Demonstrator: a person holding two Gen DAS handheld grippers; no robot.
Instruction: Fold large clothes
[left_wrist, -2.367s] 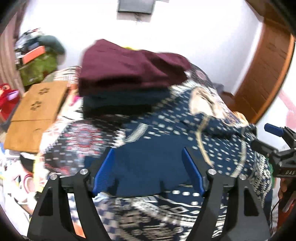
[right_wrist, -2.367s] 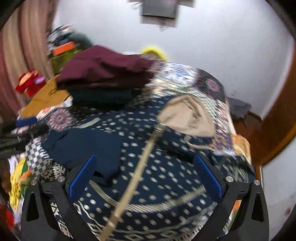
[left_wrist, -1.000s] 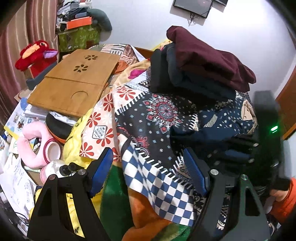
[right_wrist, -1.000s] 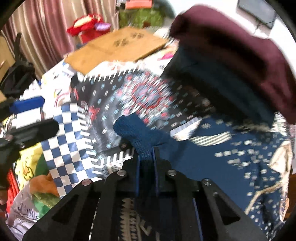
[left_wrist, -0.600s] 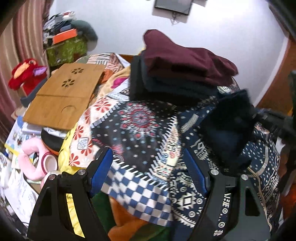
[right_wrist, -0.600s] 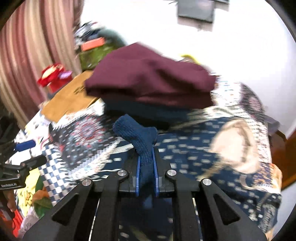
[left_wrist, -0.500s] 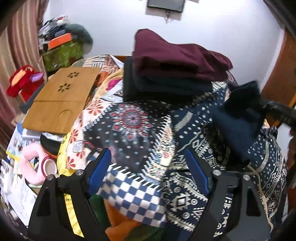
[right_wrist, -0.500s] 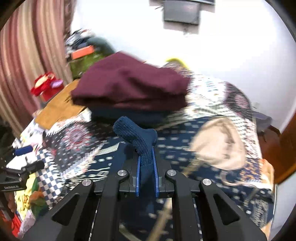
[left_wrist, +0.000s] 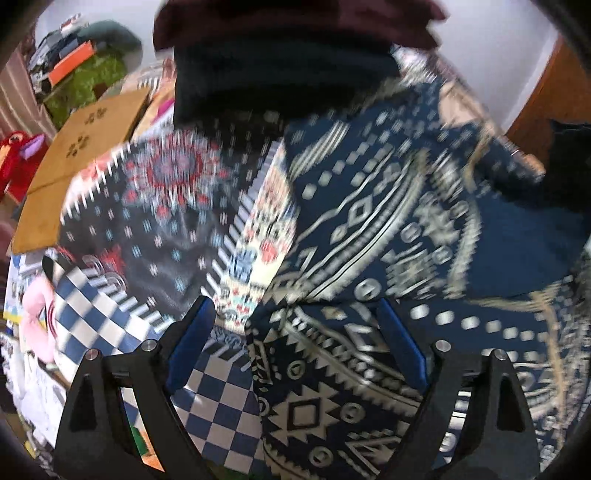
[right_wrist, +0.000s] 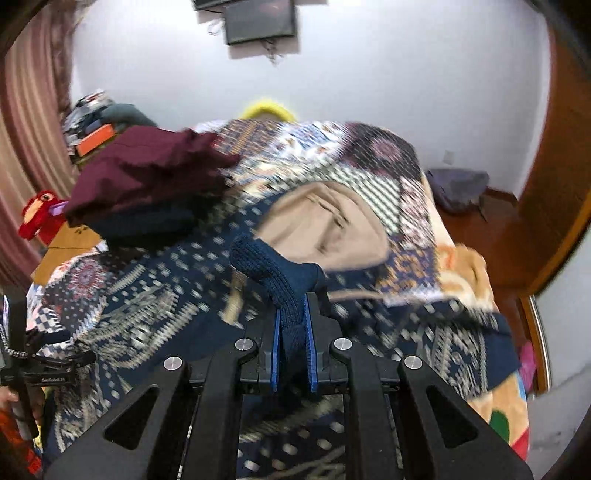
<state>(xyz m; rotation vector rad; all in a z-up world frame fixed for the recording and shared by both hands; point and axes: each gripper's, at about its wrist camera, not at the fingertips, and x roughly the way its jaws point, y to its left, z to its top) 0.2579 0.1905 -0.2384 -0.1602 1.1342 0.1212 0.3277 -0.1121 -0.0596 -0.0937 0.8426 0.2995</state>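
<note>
Navy knit cuff (right_wrist: 275, 271) of our patterned garment (left_wrist: 369, 236) sat clamped in our right gripper (right_wrist: 292, 345), angled downward; our left gripper (left_wrist: 295, 347), jaws opening, pointed steeply down over its hem, holding nothing.

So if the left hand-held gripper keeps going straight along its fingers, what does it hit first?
Most likely the navy patterned garment spread on the bed. The left hand-held gripper points down at it, jaws opening with nothing between them. The blur leaves the gap unclear.
</note>
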